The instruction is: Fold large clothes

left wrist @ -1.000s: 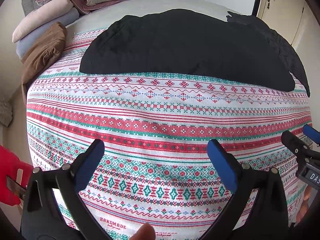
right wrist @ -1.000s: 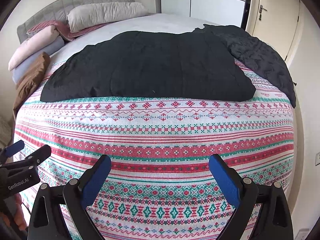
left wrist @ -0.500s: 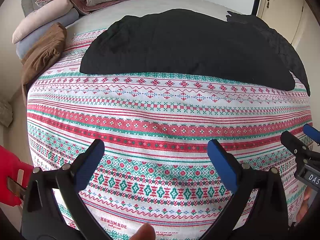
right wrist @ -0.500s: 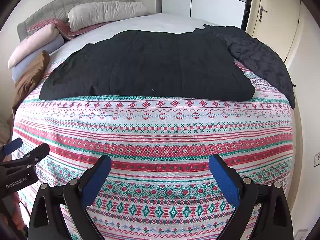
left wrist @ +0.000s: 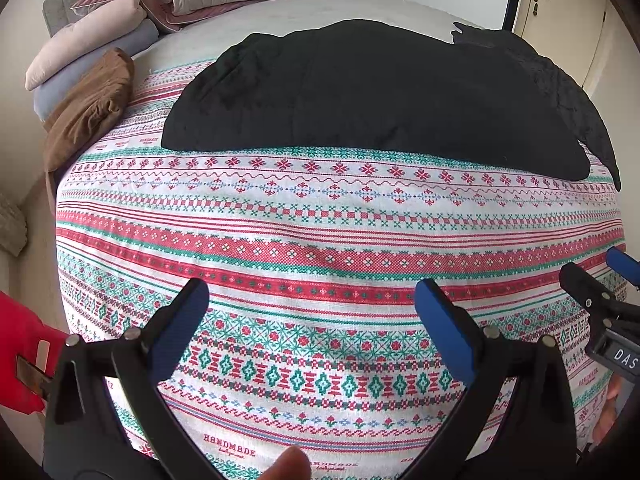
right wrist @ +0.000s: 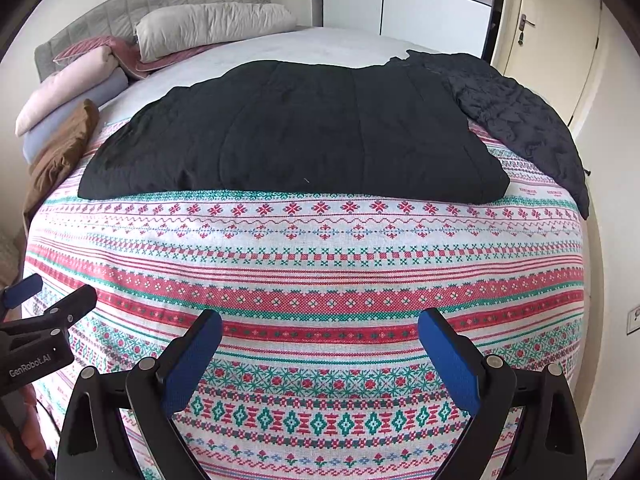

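A large black quilted garment (left wrist: 372,92) (right wrist: 296,132) lies spread flat across the far half of a bed, on a red, green and white patterned cover (left wrist: 320,240) (right wrist: 312,264). A second dark, crumpled part (right wrist: 520,116) trails off toward the bed's right edge. My left gripper (left wrist: 312,300) is open and empty, hovering over the near part of the cover, well short of the garment. My right gripper (right wrist: 320,332) is open and empty, beside it to the right, also over the near cover. Each gripper shows at the edge of the other's view.
Pillows (right wrist: 208,28) and folded blankets (right wrist: 68,88) are stacked at the headboard, with a brown cloth (left wrist: 92,100) at the bed's left edge. A red object (left wrist: 24,352) sits low left. A wardrobe (right wrist: 420,4) and a door (right wrist: 548,40) stand behind the bed.
Almost nothing has changed. Both grippers stay open over the near cover, and the right view has drifted only slightly.
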Tool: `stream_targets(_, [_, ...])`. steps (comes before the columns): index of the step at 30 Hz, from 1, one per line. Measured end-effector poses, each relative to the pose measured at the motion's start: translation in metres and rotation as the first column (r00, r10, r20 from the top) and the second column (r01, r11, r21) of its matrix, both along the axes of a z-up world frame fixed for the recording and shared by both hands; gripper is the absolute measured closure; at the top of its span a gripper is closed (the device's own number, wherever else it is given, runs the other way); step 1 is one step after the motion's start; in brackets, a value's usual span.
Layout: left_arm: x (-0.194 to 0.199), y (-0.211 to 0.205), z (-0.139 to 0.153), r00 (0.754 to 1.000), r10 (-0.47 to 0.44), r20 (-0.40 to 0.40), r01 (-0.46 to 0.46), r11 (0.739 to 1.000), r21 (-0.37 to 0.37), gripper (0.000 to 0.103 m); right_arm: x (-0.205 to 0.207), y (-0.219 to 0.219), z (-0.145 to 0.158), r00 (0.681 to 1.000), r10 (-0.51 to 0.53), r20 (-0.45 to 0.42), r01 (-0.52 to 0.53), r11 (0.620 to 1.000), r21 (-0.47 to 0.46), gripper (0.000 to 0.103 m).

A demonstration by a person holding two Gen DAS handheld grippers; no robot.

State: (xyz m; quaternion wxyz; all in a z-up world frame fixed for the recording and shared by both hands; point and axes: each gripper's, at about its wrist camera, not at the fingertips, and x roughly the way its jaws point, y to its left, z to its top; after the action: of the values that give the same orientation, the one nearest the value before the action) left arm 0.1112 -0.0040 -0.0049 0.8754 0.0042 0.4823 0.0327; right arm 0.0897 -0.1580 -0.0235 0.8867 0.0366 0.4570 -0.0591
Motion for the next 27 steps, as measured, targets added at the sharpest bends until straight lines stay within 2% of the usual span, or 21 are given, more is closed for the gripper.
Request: stream_targets(27, [-0.0016,-0.0026,0.0029,1.000,0.000,0.003,0.000,1.000,-0.004,0.001,-0.0002,0.0014,-0.0025,1.000,-0.001,-0.004,0.001,1.000,-0.013,0.004])
